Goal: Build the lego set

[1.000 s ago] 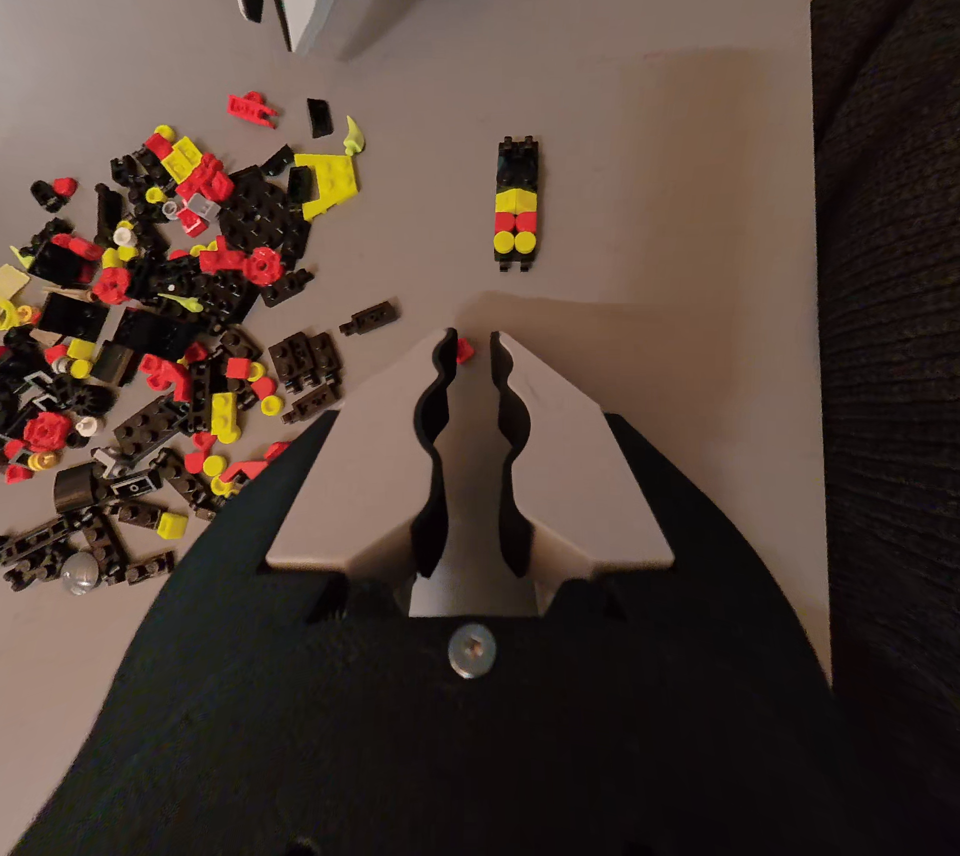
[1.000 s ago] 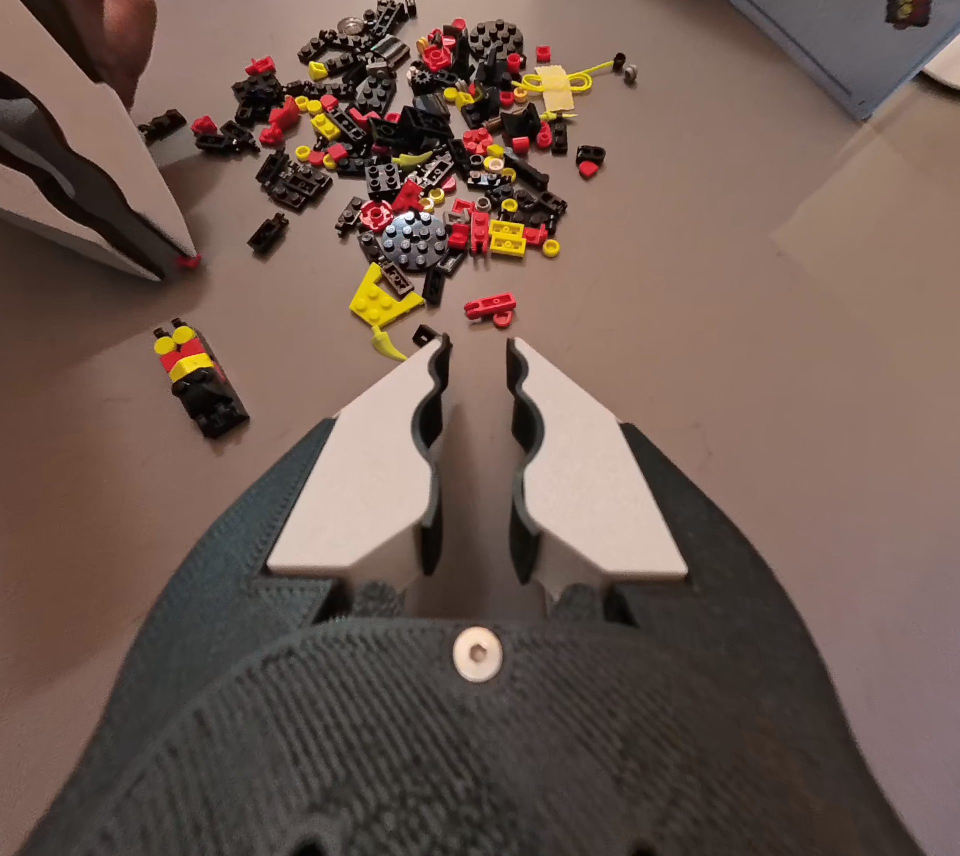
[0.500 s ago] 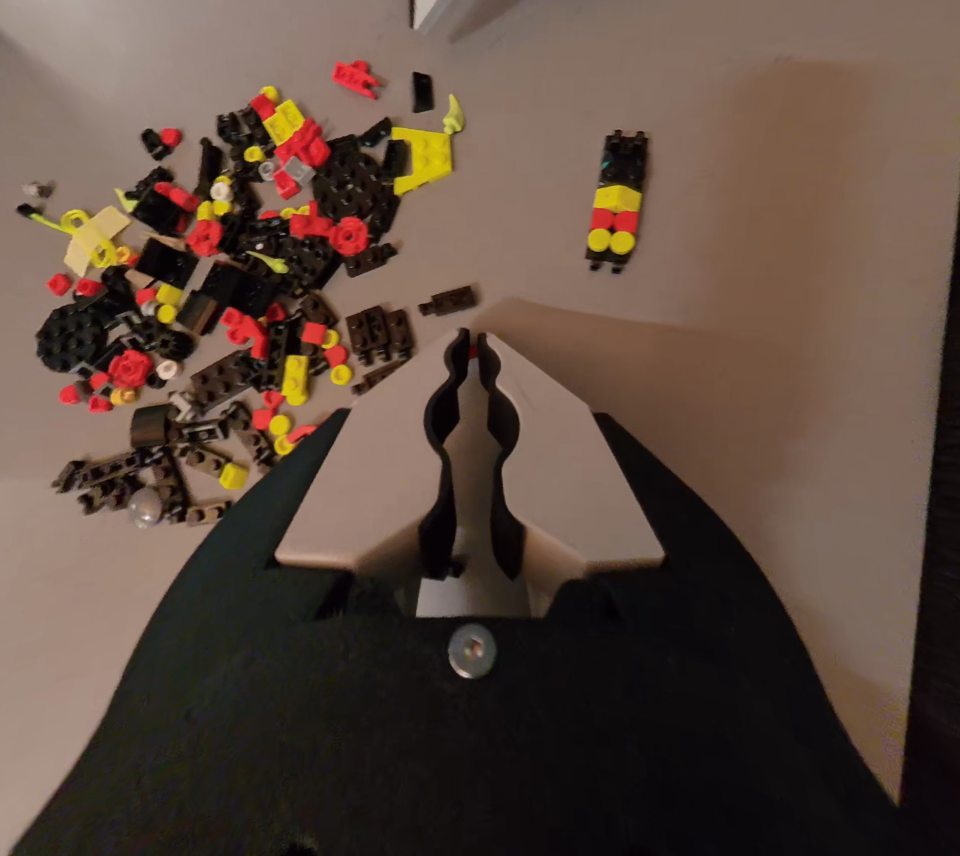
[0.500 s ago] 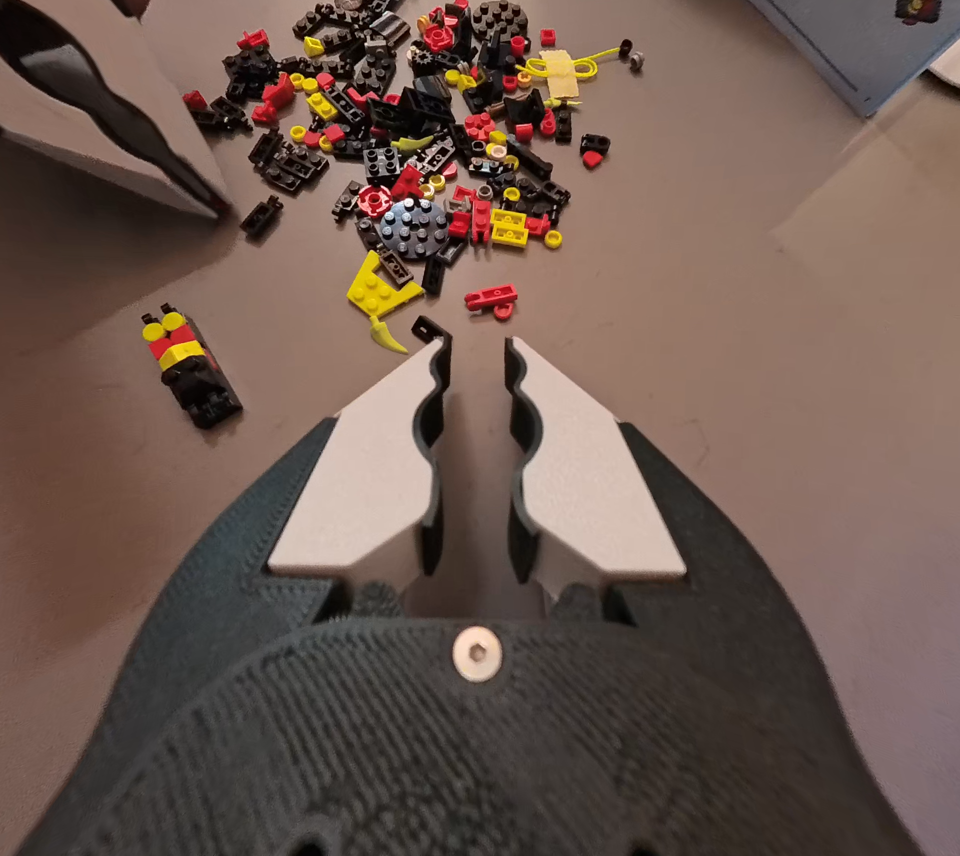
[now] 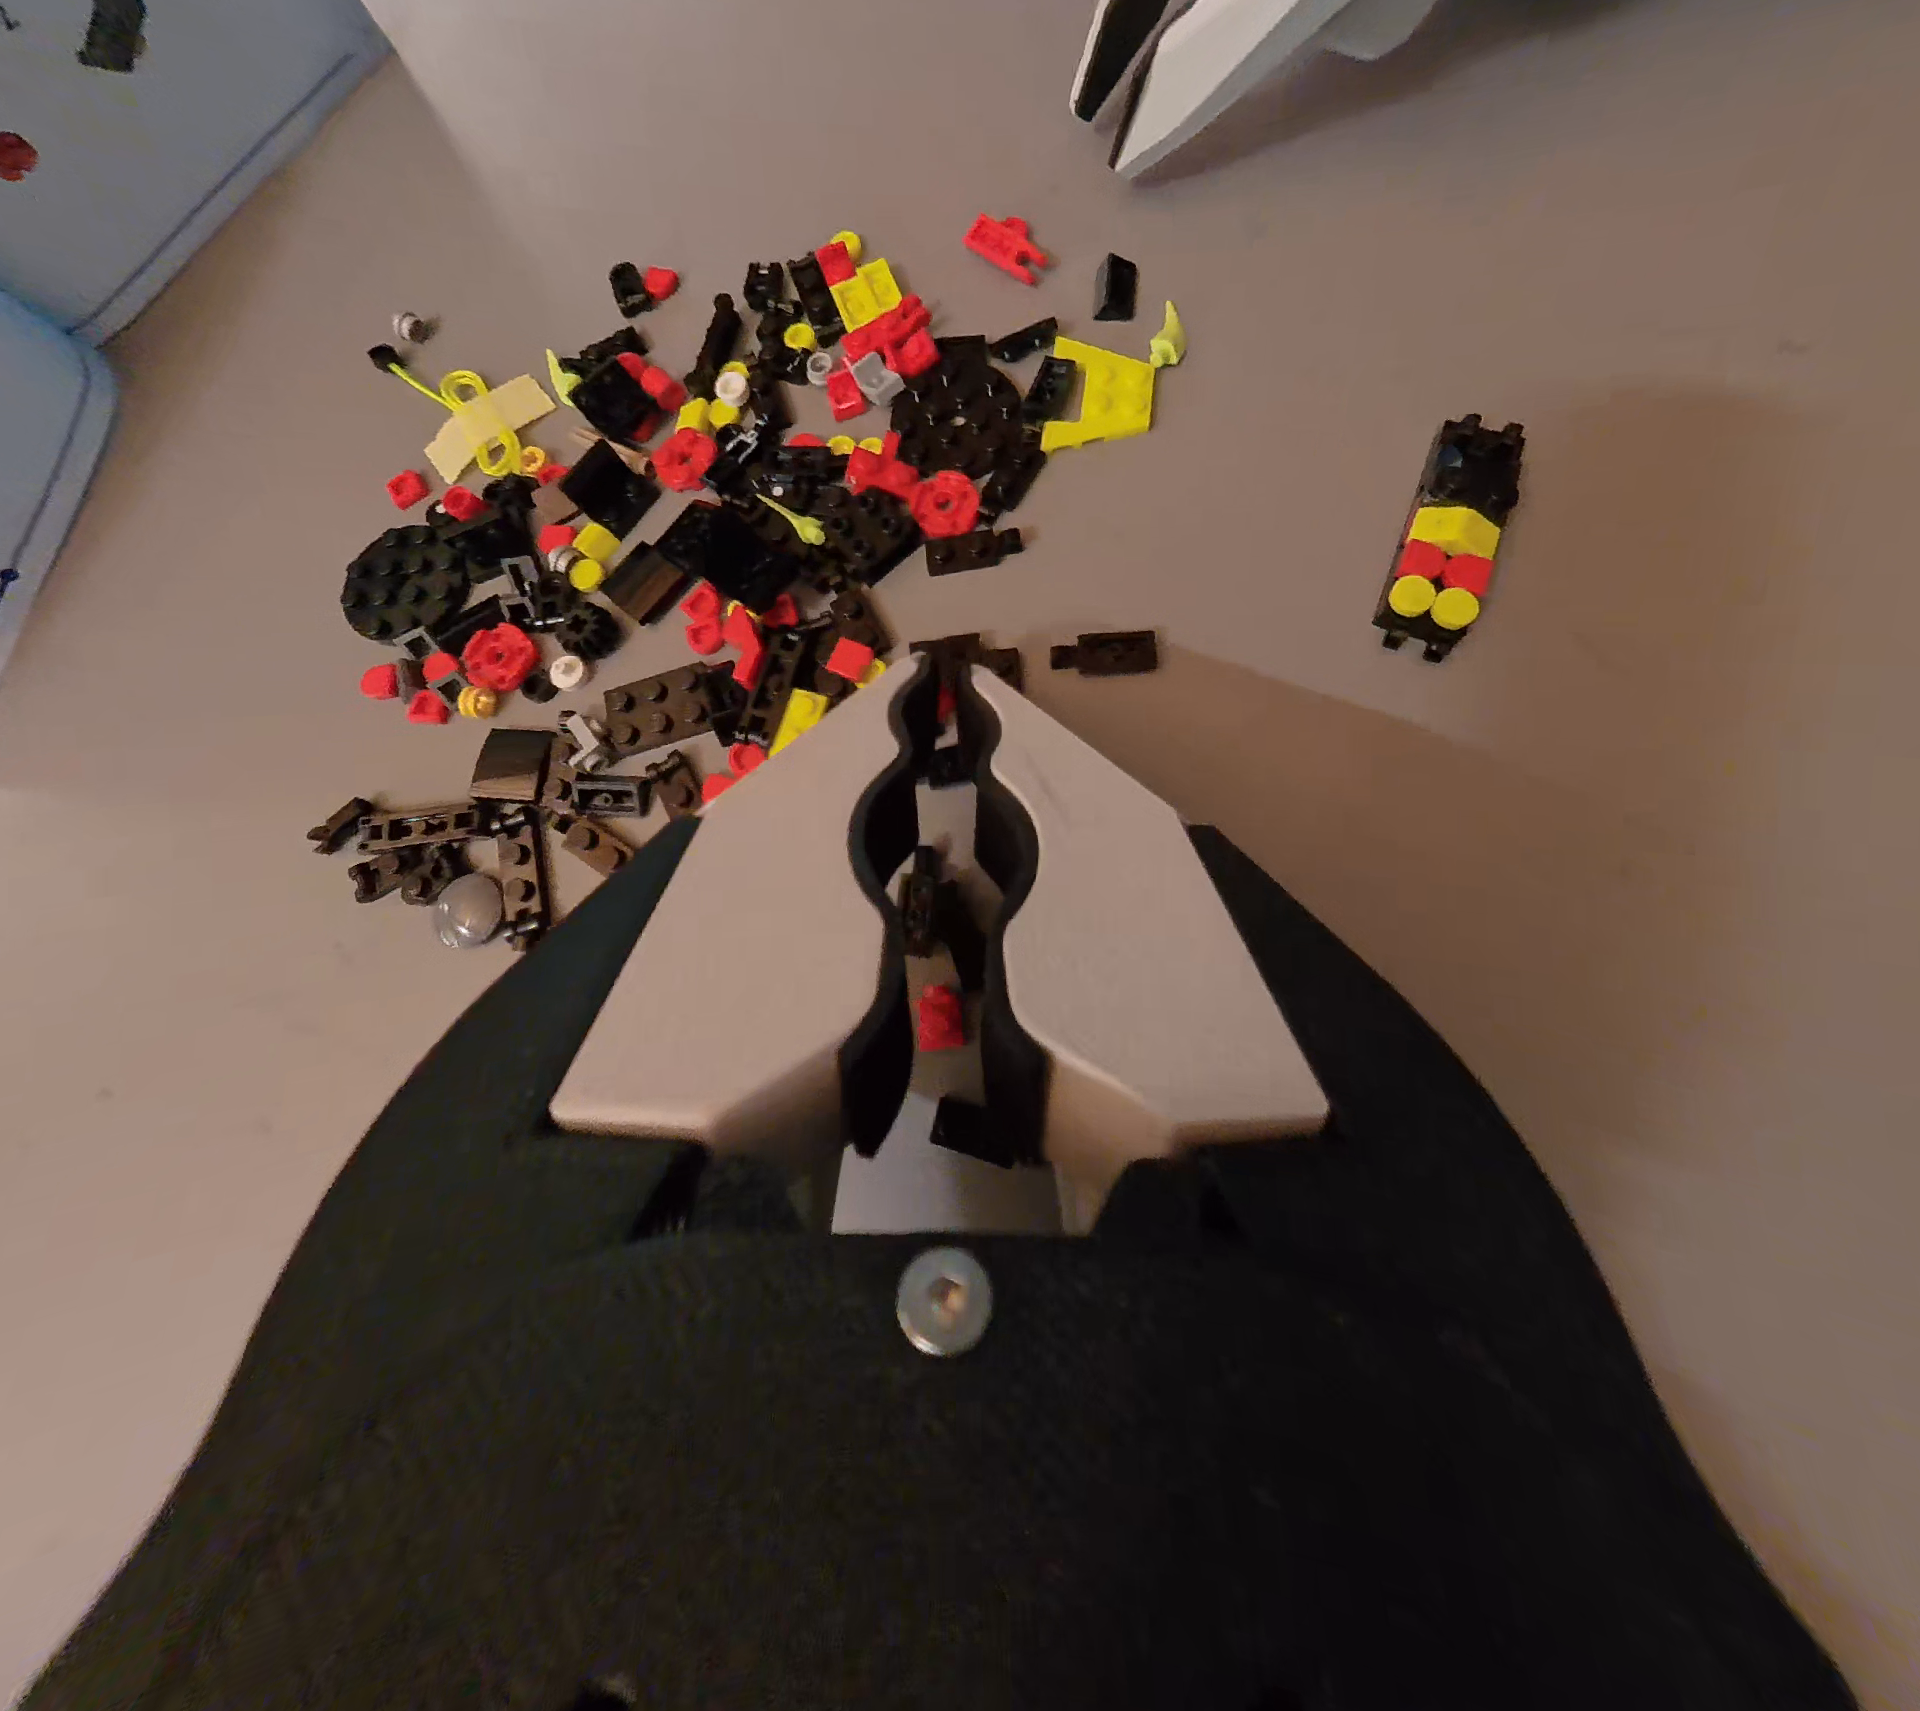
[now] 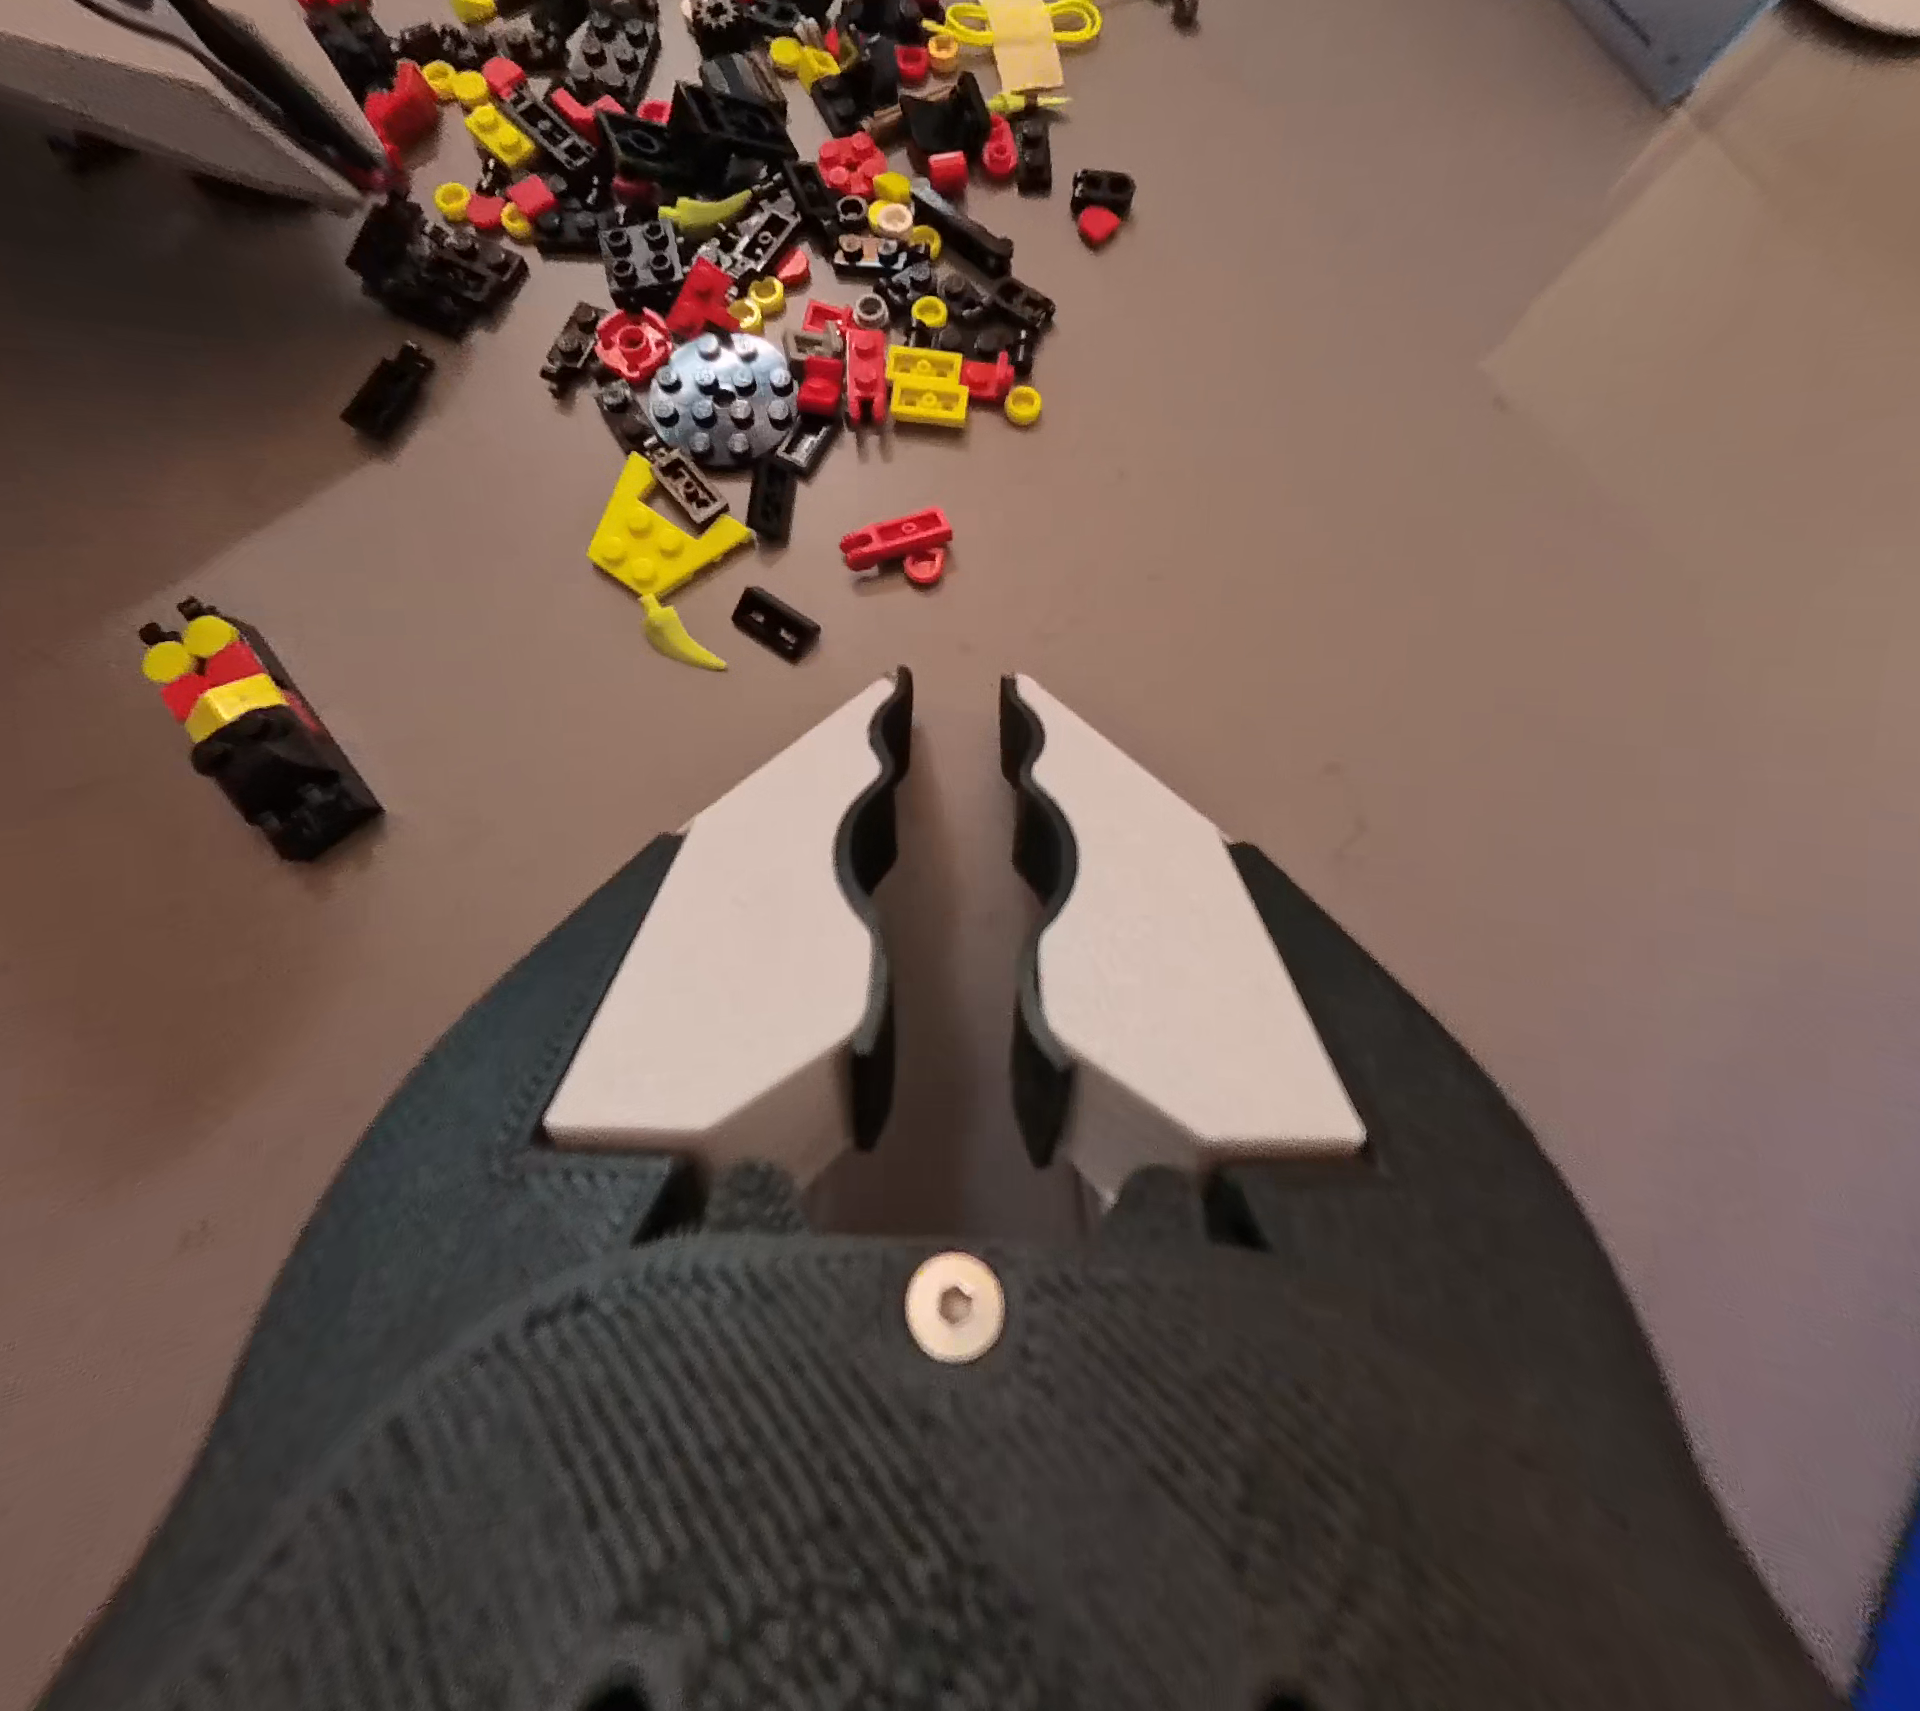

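The left hand-held gripper (image 5: 943,674) is pressed together on a small red piece (image 5: 943,705), a sliver of which shows between its tips at frame centre. A second ago those jaws stood apart around that piece on the tabletop (image 5: 1558,830). Half a second ago they had closed. Now the view has swung so that loose bricks lie under the fingers and show through the gap behind the tips. I judge that the pick-up has succeeded and the piece is off the surface, though the grip is only at the very tips.

Past the tips the pile of loose pieces (image 5: 727,518) spreads across the centre left of the left wrist view. The partly built model (image 5: 1449,534), black with a yellow band, two red studs and two yellow ones, lies alone at centre right, well apart from the pile. The instruction booklet (image 5: 125,51) fills the upper left corner.

The right hand-held gripper (image 6: 951,685) is spread and holds nothing. It has come nearer the pile than a second ago. In its view a black tile (image 6: 774,622) and a yellow claw (image 6: 681,638) lie just ahead of its tips, and the model sits at lower left.

The next move is probably to carry the red piece to the model. The free right hand-held gripper could steady the model while the piece is pressed on. A small piece held so shallowly could twist or drop.
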